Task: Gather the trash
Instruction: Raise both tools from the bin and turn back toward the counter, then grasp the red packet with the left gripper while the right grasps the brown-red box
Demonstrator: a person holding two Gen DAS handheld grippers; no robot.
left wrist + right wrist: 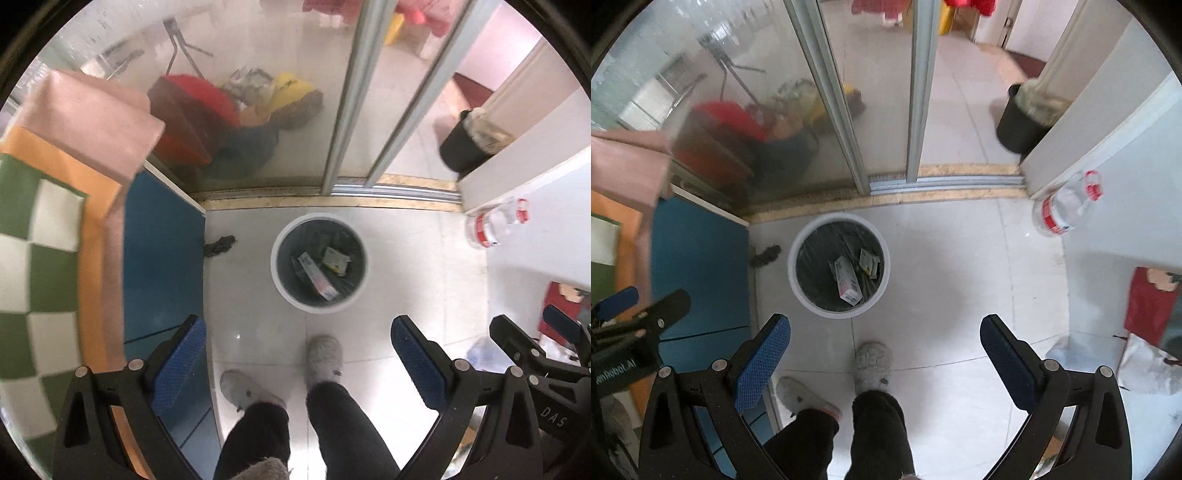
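A round white-rimmed trash bin point(275, 258) point(792, 266) with a dark liner stands on the tiled floor. Inside lie a small white-and-pink carton point(317, 275) point(847, 280) and a crumpled wrapper point(336, 258) point(868, 261). My left gripper point(299, 362) hangs high above the floor, open and holding nothing. My right gripper point(884, 360) is likewise open and holds nothing. Each gripper shows at the edge of the other's view: the right gripper point(535, 347) and the left gripper point(635, 314).
The person's legs and grey slippers point(324, 356) point(873, 363) stand just before the bin. A blue cabinet point(162, 258) with cloths point(92, 122) is left. A clear plastic bottle point(495, 225) point(1065, 208), black bin point(469, 147) and sliding glass door point(827, 96) lie beyond.
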